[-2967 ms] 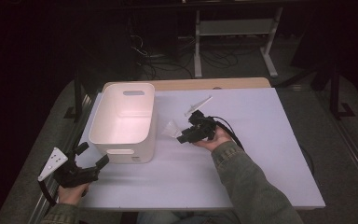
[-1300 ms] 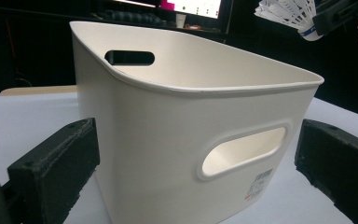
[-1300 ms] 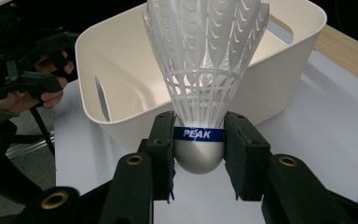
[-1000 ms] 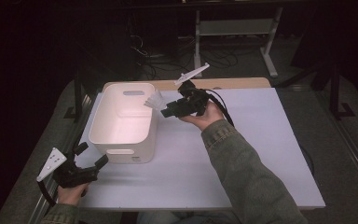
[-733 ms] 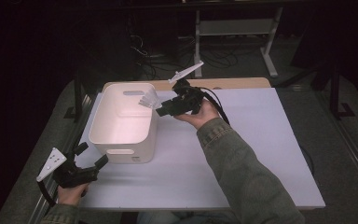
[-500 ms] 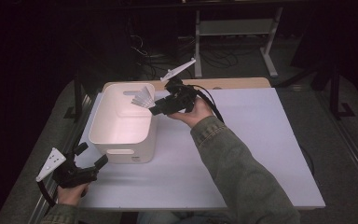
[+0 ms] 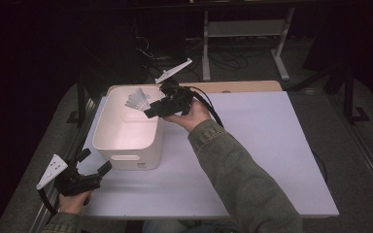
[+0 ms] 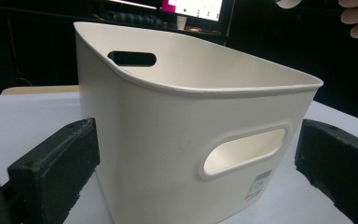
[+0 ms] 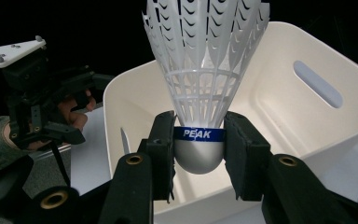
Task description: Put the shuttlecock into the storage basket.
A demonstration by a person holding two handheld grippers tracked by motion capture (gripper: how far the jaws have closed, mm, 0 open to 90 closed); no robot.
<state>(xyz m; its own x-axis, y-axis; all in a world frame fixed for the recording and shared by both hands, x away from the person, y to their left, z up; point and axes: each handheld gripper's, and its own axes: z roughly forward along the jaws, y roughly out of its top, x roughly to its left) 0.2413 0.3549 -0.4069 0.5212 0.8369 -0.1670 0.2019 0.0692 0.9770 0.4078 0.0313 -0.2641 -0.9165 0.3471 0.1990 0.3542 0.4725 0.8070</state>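
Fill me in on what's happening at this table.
A person works with a hand-held gripper in each hand. The right hand-held gripper is clamped on the grey base of a white shuttlecock and holds it over the open white bin on the table. The left hand-held gripper rests at the near left corner with its jaws open, facing the bin's handle side without touching it. The shuttlecock has not been released.
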